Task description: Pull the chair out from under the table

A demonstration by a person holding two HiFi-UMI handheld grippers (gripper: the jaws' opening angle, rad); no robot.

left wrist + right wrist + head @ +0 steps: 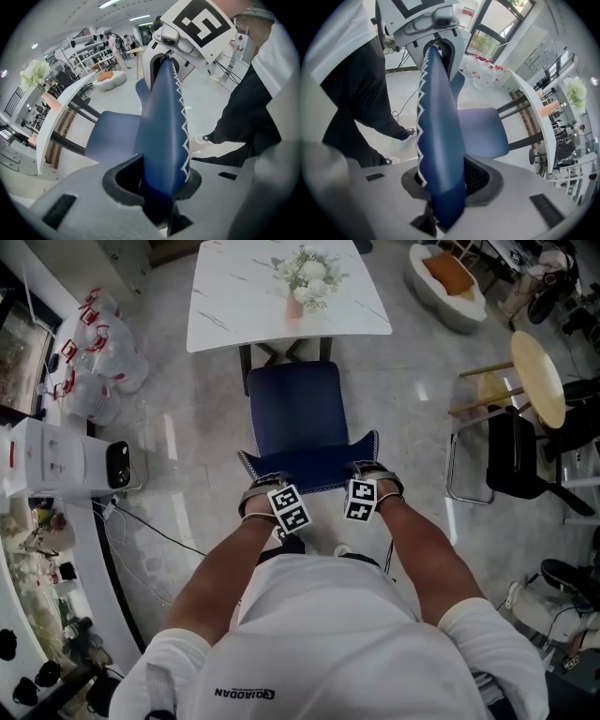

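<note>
Chair, blue, stands with its seat just clear of the white table, front edge at the table's near rim and backrest toward the person. Left gripper and right gripper point steeply down, each clamped over the backrest's stitched top edge near a corner. Vase of white flowers on the table.
</note>
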